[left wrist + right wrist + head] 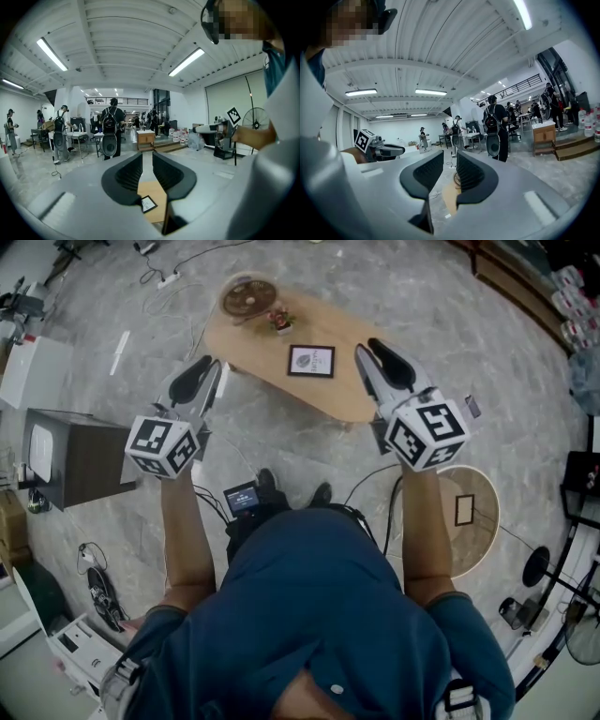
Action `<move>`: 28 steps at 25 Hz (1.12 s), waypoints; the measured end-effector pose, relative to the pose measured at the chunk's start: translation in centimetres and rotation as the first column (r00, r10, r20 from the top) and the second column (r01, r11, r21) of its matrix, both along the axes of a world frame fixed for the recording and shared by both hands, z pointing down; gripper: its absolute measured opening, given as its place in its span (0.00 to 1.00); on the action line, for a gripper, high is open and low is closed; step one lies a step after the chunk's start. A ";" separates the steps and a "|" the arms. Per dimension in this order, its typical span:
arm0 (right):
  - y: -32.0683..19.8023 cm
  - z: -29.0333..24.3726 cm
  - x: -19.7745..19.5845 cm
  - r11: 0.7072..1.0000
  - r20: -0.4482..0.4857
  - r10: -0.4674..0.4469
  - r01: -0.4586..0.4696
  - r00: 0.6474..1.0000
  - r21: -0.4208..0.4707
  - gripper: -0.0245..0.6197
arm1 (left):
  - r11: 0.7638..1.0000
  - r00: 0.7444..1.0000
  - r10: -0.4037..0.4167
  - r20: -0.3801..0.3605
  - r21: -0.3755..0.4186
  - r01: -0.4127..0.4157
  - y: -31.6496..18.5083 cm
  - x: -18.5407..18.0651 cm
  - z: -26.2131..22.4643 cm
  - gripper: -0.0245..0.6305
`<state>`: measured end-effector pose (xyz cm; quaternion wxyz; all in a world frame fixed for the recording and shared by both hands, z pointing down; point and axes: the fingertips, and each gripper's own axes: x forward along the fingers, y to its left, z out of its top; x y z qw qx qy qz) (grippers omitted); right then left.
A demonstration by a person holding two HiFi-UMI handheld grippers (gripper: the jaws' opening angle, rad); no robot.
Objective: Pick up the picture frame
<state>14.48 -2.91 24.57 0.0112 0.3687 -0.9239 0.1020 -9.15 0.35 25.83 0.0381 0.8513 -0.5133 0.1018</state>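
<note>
The picture frame (pixel 311 361), black-edged with a white mat, lies flat on a low oval wooden table (pixel 342 395). In the left gripper view the picture frame (pixel 148 203) shows small, below the jaws, on the table (pixel 157 213). My left gripper (pixel 208 371) is held in the air off the table's left end, its jaws nearly together with nothing between them. Over the table's right part, just right of the frame, my right gripper (pixel 367 351) is also held up, with the same narrow empty gap. Neither touches the frame.
A small potted flower (pixel 280 321) and a round woven dish (pixel 248 298) stand at the table's far end. A dark cabinet (pixel 80 457) is at the left, a round side table (pixel 476 540) at the right. Cables cross the floor. People stand far off.
</note>
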 end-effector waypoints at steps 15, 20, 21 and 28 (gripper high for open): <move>-6.7 1.7 2.3 0.974 -0.048 0.221 -0.223 0.974 -0.043 0.15 | 0.966 0.966 0.256 -0.038 -0.024 -0.257 -13.9 3.6 2.1 0.14; -10.4 2.0 0.5 0.959 -0.054 0.276 -0.279 0.960 -0.056 0.15 | 0.950 0.949 0.310 -0.047 -0.032 -0.312 -18.9 2.0 2.2 0.14; -11.1 2.2 0.0 0.957 -0.057 0.282 -0.286 0.958 -0.059 0.15 | 0.947 0.947 0.318 -0.050 -0.034 -0.320 -19.9 1.7 2.4 0.14; -14.7 2.8 -2.8 0.942 -0.090 0.319 -0.326 0.944 -0.075 0.15 | 0.927 0.926 0.370 -0.073 -0.044 -0.374 -24.9 -0.2 3.3 0.14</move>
